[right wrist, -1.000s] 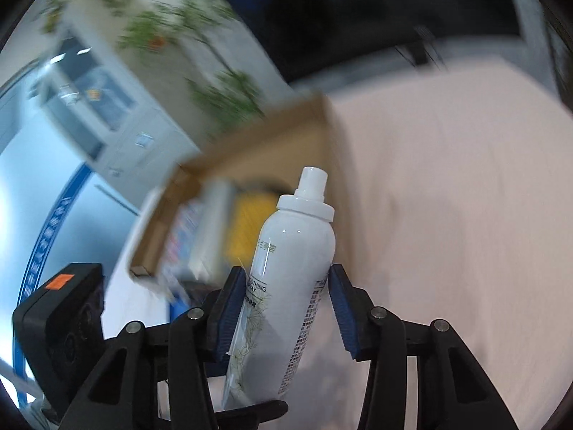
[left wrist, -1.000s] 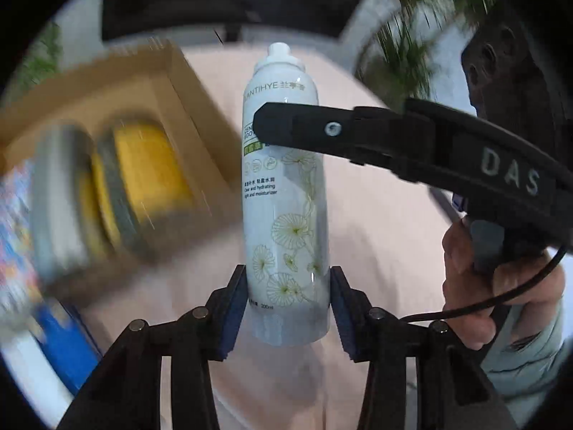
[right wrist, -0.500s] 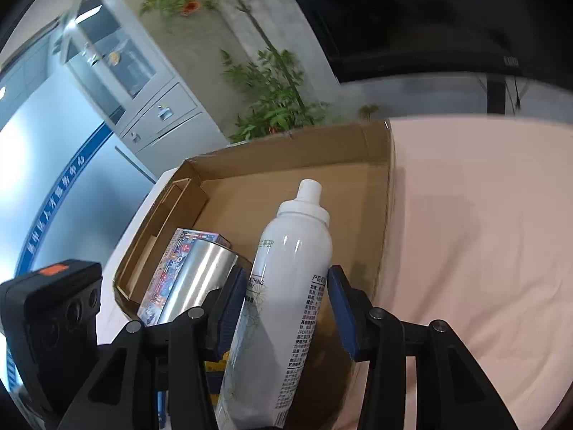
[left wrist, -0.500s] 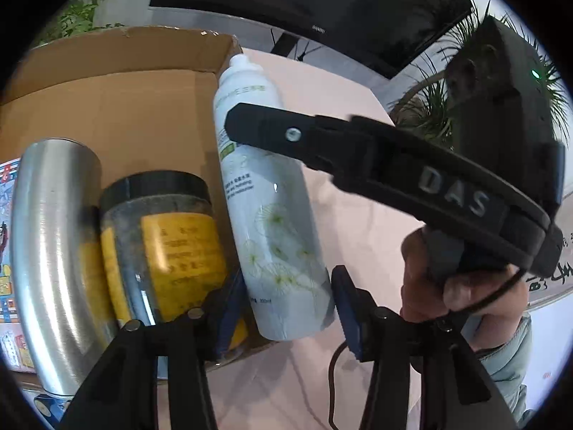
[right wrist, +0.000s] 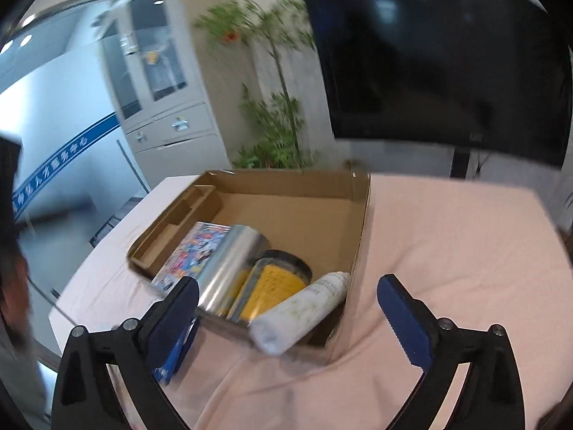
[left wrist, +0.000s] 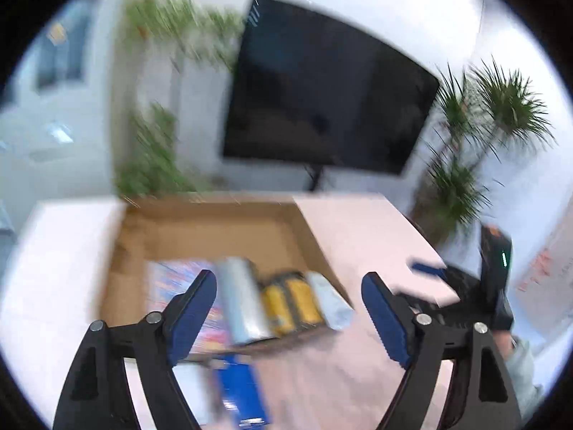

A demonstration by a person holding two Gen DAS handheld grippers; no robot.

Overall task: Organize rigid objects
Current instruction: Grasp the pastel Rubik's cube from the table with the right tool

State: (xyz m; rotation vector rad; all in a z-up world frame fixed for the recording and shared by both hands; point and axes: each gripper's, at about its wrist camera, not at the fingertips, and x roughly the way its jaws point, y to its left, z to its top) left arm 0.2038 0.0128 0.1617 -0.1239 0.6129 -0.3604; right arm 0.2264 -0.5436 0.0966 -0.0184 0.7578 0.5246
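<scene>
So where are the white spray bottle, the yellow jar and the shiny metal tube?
white spray bottle (right wrist: 302,313): right wrist view, middle of its body.
yellow jar (right wrist: 272,286): right wrist view, on the yellow label.
shiny metal tube (right wrist: 229,268): right wrist view, mid-length of its side.

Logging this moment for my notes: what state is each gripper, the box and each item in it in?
Left gripper: open, empty.
Right gripper: open, empty.
Brown cardboard box: open-topped, on the pink-covered table.
White spray bottle: lying in the box.
Yellow-labelled jar with black lid: lying beside it.
Shiny metal cylinder: lying.
Colourful flat package: flat.
</scene>
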